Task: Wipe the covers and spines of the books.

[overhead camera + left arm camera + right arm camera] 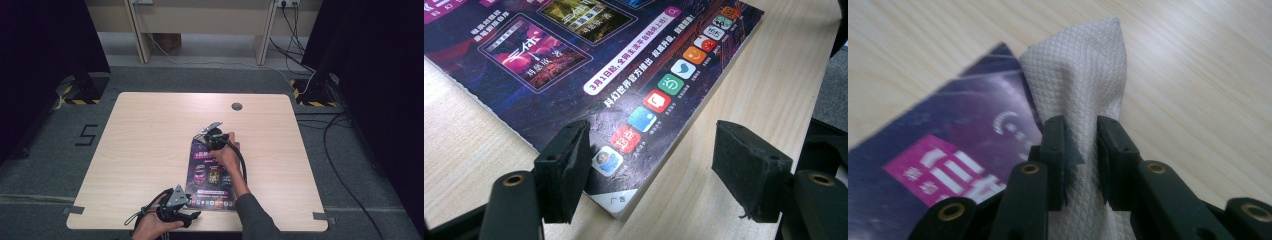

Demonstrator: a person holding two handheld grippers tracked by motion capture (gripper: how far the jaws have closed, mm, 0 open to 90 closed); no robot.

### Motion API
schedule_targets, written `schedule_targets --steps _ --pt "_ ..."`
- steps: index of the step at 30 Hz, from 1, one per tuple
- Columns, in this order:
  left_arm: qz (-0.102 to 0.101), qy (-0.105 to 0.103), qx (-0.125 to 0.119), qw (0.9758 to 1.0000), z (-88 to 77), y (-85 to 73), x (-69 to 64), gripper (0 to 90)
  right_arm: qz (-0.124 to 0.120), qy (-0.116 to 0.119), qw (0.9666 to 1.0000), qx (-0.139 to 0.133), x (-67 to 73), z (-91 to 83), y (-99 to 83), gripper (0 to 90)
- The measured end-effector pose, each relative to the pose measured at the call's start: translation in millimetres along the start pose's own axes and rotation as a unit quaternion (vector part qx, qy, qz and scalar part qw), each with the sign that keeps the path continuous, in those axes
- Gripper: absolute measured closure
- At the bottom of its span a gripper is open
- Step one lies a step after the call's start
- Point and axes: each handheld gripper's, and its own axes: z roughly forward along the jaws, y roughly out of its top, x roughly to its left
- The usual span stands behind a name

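Between the right gripper jaws a bunched white cloth is pinched, hiding the magazine's far corner. Left gripper jaws stand apart at its near corner; bare table lies left.

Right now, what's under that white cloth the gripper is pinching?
Under the white cloth, a corner of the purple magazine lies on the wooden table. The cloth covers the part directly beneath it.

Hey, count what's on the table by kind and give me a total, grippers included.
Magazine: 1
White paper towel: 1
Grippers: 2, the left gripper and the right gripper
Total: 4
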Motion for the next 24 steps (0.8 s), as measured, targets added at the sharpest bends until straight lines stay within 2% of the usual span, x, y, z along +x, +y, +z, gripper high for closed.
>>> schedule_targets --steps 2,6,9,12,19,24 --pt "0.001 0.001 0.001 1.0 0.0 0.1 -0.2 30.9 0.01 -0.001 1.0 -0.001 -1.4 -1.5 -2.9 75.5" --pt "0.0 0.0 0.002 1.0 0.0 0.3 -0.1 30.9 -0.018 -0.019 0.9996 0.004 5.2 -1.1 -0.2 76.4" --pt "0.001 0.0 0.001 1.0 0.0 0.2 0.0 30.8 -0.021 -0.001 0.9998 -0.002 13.5 -0.4 2.4 76.2" --pt "0.001 0.001 0.002 1.0 0.0 0.3 -0.3 30.9 -0.035 0.013 0.9993 -0.007 28.7 1.2 7.2 76.4" --pt "0.001 0.001 0.001 1.0 0.1 0.1 -0.2 30.9 -0.067 0.044 0.9967 -0.012 52.9 0.6 12.8 76.4" --pt "0.001 0.001 0.001 1.0 0.0 0.1 -0.3 30.9 -0.082 0.071 0.994 -0.015 63.3 -3.8 9.9 76.3"
